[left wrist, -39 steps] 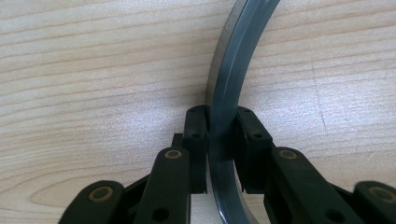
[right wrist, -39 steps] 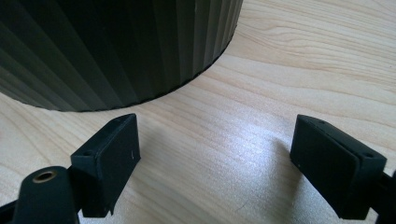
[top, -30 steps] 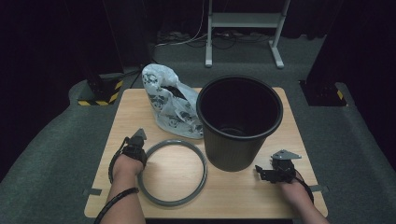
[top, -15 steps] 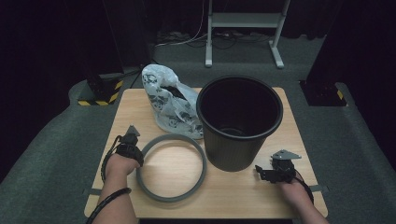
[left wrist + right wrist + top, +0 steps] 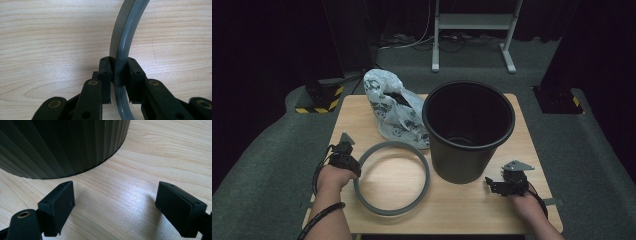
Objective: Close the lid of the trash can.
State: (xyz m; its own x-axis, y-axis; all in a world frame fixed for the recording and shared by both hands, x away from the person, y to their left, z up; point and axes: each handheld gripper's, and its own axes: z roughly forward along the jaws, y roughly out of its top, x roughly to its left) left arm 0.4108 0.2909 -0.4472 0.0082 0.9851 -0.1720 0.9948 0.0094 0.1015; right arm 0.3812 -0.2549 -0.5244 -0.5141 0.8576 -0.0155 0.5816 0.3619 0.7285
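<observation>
Since the earlier frames the left gripper (image 5: 343, 156) has drawn back toward the person's near-left corner, and the flat grey plastic ring (image 5: 392, 177) it holds has slid with it, now lying apart from the tall black ribbed plastic bin (image 5: 468, 131) that it nearly touched before; the right gripper (image 5: 506, 183) has stayed where it was. On the pale wooden table (image 5: 472, 205) there are one ring, one bin and one crumpled white plastic bag with a dark printed pattern (image 5: 396, 110), along with two grippers, one in each hand. The ring lies flat on the near-left part of the table, beside the bin's left foot and just in front of the bag. In the left gripper view the left gripper (image 5: 119, 72) has its jaws pressed on the ring's (image 5: 125, 50) band from either side, one jaw inside the loop and one outside. In the right gripper view the right gripper (image 5: 115, 202) has its jaws spread wide over bare wood, just short of the bin's (image 5: 62, 145) ribbed wall and touching nothing. The bag's far side sits partly behind the bin's rim, its print is too small to read, and the bin's inside is mostly lost in shadow. Both forearms are cut off by the high view's lower edge.
</observation>
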